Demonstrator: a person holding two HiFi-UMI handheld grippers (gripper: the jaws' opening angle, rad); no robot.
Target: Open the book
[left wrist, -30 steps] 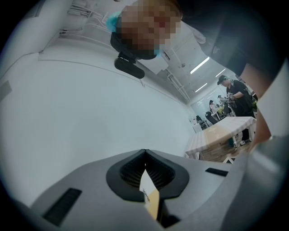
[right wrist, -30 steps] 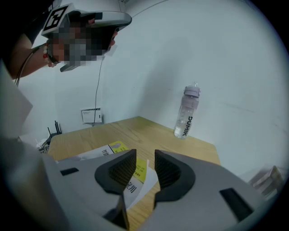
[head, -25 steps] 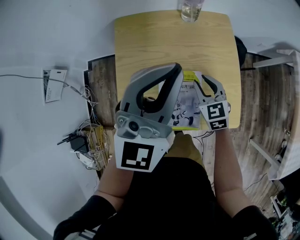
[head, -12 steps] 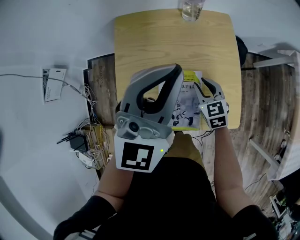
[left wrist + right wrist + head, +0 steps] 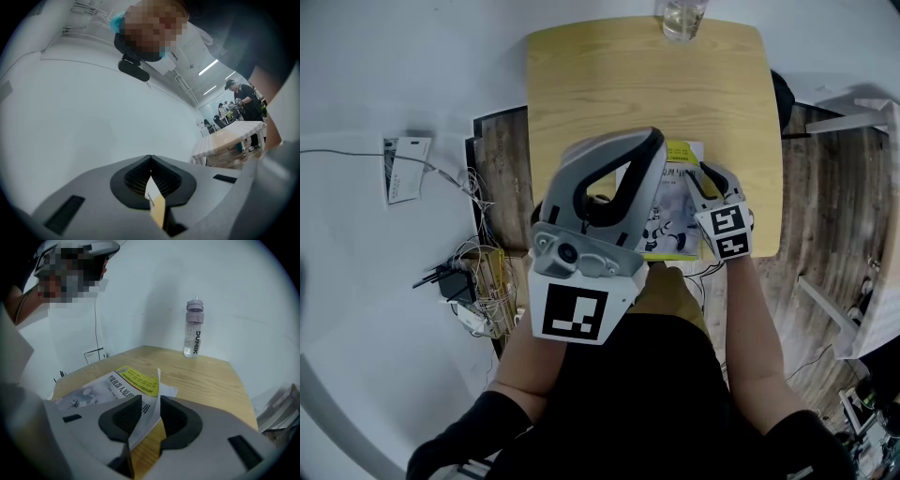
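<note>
A book [image 5: 673,211] with a white and yellow cover lies closed at the near edge of the wooden table [image 5: 609,84]. In the right gripper view the book [image 5: 117,385] has its cover's right edge lifted a little off the pages. That edge passes between the jaws of my right gripper [image 5: 150,401], which stand apart without pressing it. The head view has this right gripper [image 5: 701,183] at the book's right side. My left gripper [image 5: 642,150] hangs high above the table, close to the camera. Its jaws [image 5: 150,161] are shut on a small white and yellow slip [image 5: 157,208].
A clear water bottle [image 5: 682,19] stands at the table's far edge, also in the right gripper view [image 5: 193,329]. Cables and a power strip [image 5: 473,281] lie on the floor at the left, with a white card [image 5: 405,169] beyond. A pale wall [image 5: 93,117] fills the left gripper view.
My right gripper has sunk toward the book's right edge and shifted slightly left. The left gripper has stayed where it was.
</note>
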